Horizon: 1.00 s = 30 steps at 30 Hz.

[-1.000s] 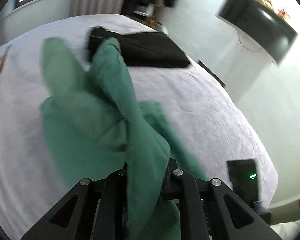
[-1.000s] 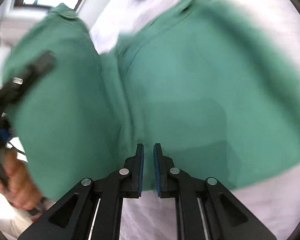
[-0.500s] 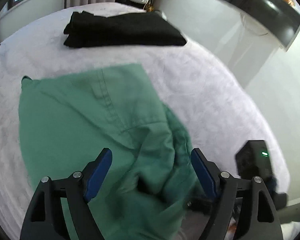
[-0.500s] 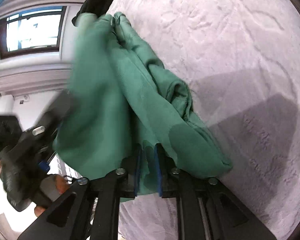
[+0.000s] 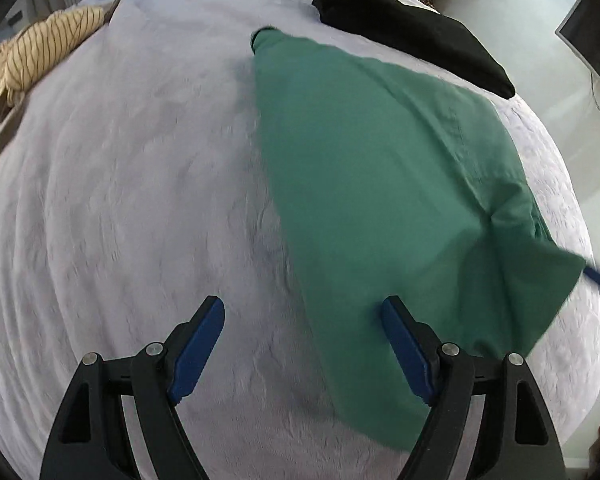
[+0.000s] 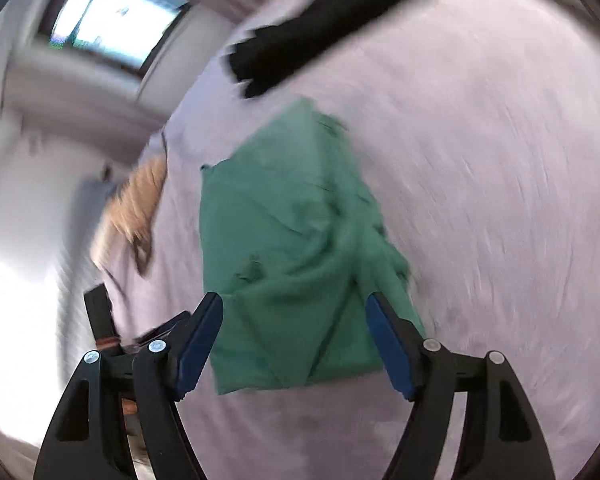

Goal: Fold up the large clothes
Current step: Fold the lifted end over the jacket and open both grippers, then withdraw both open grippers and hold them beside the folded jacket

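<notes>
A green garment point(image 5: 384, 184) lies folded on the pale bedspread point(image 5: 140, 184), its near corner rumpled. In the left wrist view my left gripper point(image 5: 302, 312) hangs open over the bedspread, its right finger at the garment's left edge, nothing between the pads. In the blurred right wrist view the same green garment point(image 6: 296, 248) lies below my right gripper point(image 6: 294, 308). Its jaws are opening and stand wide above the cloth, the pads clear of it.
A folded black garment point(image 5: 412, 28) lies at the far side of the bed, beyond the green one. A striped beige garment point(image 5: 44, 52) and a brown strap sit at the far left. The bed's edge and a wall with a screen are to the right.
Both grippers have let go of the green garment and opened. The garment dropped flat onto the bed. The left gripper moved leftward off the cloth; the right one rose.
</notes>
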{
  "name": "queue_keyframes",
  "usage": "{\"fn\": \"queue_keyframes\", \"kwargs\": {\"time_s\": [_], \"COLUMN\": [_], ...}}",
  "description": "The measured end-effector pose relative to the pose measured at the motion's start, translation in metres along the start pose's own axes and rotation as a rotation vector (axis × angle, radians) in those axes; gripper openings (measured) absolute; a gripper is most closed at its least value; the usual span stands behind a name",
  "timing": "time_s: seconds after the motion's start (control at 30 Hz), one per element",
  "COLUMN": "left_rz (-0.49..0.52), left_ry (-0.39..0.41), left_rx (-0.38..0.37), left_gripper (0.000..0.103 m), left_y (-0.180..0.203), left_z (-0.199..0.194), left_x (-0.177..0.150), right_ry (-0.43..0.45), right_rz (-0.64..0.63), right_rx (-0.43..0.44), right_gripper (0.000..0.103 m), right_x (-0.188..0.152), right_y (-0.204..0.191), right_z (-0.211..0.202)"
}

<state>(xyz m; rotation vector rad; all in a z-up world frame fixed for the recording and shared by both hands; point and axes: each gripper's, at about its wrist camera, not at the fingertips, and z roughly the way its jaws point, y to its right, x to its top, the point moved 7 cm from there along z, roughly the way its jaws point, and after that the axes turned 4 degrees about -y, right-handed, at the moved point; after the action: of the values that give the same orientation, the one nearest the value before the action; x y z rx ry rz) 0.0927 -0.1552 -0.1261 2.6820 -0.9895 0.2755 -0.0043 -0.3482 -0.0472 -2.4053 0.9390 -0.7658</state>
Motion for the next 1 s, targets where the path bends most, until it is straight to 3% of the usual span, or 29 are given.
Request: {"fn": "queue_keyframes", "kwargs": {"time_s": [0.07, 0.17, 0.2, 0.23, 0.37, 0.5, 0.67, 0.87, 0.9, 0.93, 1.0], "left_rz": [0.000, -0.004, -0.004, -0.003, 0.003, 0.008, -0.051, -0.019, -0.023, -0.030, -0.062], "left_ry": [-0.007, -0.013, -0.014, -0.014, -0.009, -0.016, -0.034, -0.022, -0.021, -0.021, -0.021], "left_rx": [-0.011, -0.023, -0.027, -0.028, -0.056, -0.037, -0.045, 0.011, 0.018, 0.024, 0.036], "left_gripper": [0.082, 0.082, 0.082, 0.082, 0.082, 0.093, 0.093, 0.093, 0.093, 0.093, 0.093], "left_y": [0.002, -0.004, -0.005, -0.006, -0.007, -0.014, -0.021, -0.019, -0.020, -0.022, -0.027], "left_z": [0.000, 0.002, 0.000, -0.002, 0.006, 0.023, 0.030, 0.012, 0.009, 0.009, 0.009], "left_x": [-0.006, -0.013, -0.015, -0.016, -0.017, -0.030, -0.037, -0.033, -0.032, -0.032, -0.028], "right_ry": [-0.016, -0.161, -0.198, -0.227, -0.217, -0.290, -0.260, -0.143, -0.128, -0.119, -0.102], "right_rz": [-0.144, -0.361, -0.391, -0.401, -0.216, 0.154, 0.270, 0.214, 0.197, 0.181, 0.135], "right_rx": [-0.054, -0.237, -0.263, -0.287, -0.293, -0.186, -0.090, -0.114, -0.092, -0.072, -0.029], "right_gripper": [0.077, 0.077, 0.057, 0.004, 0.007, 0.005, 0.001, 0.019, 0.044, 0.076, 0.079], "right_x": [0.012, 0.011, 0.007, 0.001, -0.027, -0.069, -0.083, -0.052, -0.040, -0.031, -0.004], "right_y": [-0.030, -0.056, -0.057, -0.053, 0.013, 0.108, 0.125, 0.119, 0.113, 0.106, 0.091], "right_z": [0.015, 0.063, 0.073, 0.078, 0.048, 0.056, 0.055, 0.002, -0.006, -0.006, 0.007]}}
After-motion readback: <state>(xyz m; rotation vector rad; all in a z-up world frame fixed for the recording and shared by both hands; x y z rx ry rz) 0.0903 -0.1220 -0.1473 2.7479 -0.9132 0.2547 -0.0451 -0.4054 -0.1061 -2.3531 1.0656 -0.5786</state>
